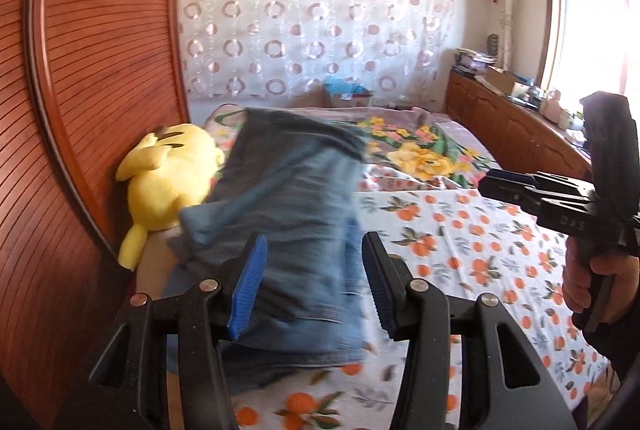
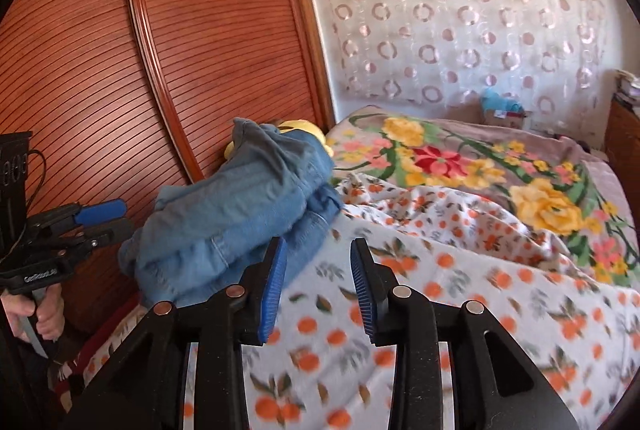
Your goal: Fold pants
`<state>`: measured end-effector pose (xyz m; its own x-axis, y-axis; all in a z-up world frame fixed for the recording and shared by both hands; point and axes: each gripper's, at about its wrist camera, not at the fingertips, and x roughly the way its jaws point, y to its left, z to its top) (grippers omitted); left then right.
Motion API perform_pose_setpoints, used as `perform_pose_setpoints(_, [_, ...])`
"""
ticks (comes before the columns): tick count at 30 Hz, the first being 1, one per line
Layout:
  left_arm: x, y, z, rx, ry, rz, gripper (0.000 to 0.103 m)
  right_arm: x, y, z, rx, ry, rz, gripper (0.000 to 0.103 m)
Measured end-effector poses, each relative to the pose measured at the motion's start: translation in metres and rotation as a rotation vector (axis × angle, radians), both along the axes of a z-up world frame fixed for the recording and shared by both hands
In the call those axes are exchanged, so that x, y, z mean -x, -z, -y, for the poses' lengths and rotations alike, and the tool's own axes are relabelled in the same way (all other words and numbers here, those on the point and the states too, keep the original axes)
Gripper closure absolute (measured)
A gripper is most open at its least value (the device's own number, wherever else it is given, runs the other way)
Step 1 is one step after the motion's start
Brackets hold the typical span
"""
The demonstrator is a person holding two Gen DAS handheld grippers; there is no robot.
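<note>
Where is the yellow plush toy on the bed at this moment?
In the left wrist view the yellow plush toy lies at the left edge of the bed, against the wooden wardrobe door, touching the folded blue pants to its right.

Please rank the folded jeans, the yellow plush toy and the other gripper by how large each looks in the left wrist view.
Largest to smallest as they appear:
1. folded jeans, by far the widest area.
2. and 3. yellow plush toy and right gripper with its handle: too similar to rank, and the gripper sits nearer the camera at the frame edge, partly cut off.
</note>
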<state>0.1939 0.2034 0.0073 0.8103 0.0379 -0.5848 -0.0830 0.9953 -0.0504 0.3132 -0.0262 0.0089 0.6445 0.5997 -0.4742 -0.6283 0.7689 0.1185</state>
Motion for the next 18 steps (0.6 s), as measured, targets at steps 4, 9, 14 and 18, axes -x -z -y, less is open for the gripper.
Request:
perform_pose_setpoints(4, [0.003, -0.001, 0.029, 0.004, 0.042, 0.006, 0.052, 0.044, -0.008, 0.035, 0.004, 0.059, 0.021, 0.063])
perform_pose_setpoints(9, [0.008, -0.003, 0.073, -0.006, 0.101, 0.022, 0.052, 0.097, -0.012, 0.074, 0.008, 0.131, 0.043, 0.058])
perform_pose_setpoints(14, [0.015, -0.006, 0.108, -0.032, 0.139, 0.046, 0.051, 0.144, -0.015, 0.105, 0.007, 0.205, 0.057, 0.052])
perform_pose_setpoints(18, [0.024, -0.011, 0.131, -0.030, 0.156, 0.075, 0.014, 0.176, -0.018, 0.126, 0.011, 0.256, 0.070, 0.049])
